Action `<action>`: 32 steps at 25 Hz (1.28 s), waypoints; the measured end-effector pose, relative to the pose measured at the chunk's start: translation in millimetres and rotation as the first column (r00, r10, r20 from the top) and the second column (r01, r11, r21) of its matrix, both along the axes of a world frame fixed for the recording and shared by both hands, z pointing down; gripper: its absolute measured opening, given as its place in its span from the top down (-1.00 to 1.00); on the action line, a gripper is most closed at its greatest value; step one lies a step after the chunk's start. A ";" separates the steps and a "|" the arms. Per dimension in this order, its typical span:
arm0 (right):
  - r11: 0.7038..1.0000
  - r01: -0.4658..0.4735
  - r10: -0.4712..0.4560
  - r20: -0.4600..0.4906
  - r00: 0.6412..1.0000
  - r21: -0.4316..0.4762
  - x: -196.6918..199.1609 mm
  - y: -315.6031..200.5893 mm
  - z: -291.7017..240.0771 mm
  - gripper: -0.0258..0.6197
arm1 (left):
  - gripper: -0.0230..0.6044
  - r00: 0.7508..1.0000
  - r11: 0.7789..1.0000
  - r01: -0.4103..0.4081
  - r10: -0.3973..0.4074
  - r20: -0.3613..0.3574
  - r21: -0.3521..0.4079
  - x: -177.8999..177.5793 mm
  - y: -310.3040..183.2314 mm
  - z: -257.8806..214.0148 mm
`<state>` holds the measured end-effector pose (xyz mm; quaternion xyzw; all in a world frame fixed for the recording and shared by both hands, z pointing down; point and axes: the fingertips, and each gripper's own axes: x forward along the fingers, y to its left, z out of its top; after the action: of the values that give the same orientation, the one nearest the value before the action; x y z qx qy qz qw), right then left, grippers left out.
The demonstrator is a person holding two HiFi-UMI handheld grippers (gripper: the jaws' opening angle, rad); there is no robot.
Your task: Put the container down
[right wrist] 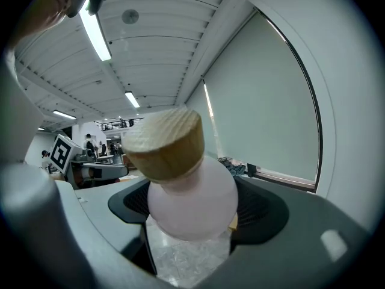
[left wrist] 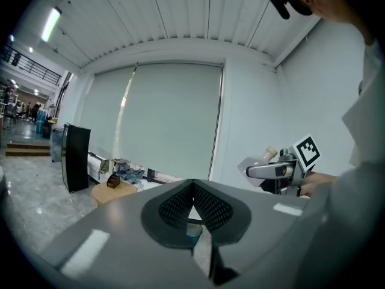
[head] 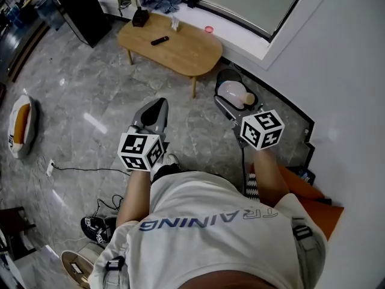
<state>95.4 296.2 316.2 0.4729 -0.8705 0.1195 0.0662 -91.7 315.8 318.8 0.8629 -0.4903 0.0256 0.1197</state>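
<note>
Grey marble floor (head: 90,101) spreads under me, with a low oval wooden table (head: 180,47) standing ahead, well apart from both of my tools. My right gripper (head: 231,83) is clamped around the belly of the pale pink round container (right wrist: 192,203). It is held up in the air, tipped over, so its light wooden stopper (right wrist: 165,143) leans to one side instead of pointing up. My left gripper (left wrist: 193,188) has its jaws pressed together with nothing between them, and it hangs beside the right one.

I judge the container to be frosted glass or ceramic: stiff, smooth, likely slippery on that curved body, and breakable if it lands on the stone. It looks small and fairly light. The belly is the sound place to hold it. The stopper may only sit loosely, so I would not trust it as a grip, and I would turn the base down before letting go.

On the table lie a black remote control (head: 159,40) near the middle and a small dark box (head: 140,18) at the far corner, with bare wood on the near side. A tall black cabinet (head: 81,11) stands to the left of the table. A thin white cable (head: 90,170) trails over the floor by my left foot.
</note>
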 end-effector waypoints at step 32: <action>0.999 -0.046 0.047 0.014 0.999 -0.018 -95.0 -209.0 10.5 -0.36 | 0.93 0.999 0.999 -0.043 0.042 -0.010 -0.034 -102.7 -214.4 13.2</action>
<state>0.4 87.2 326.7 0.4916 -0.8586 0.1319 0.0613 -194.4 101.4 332.0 0.8711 -0.4708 0.0324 0.1360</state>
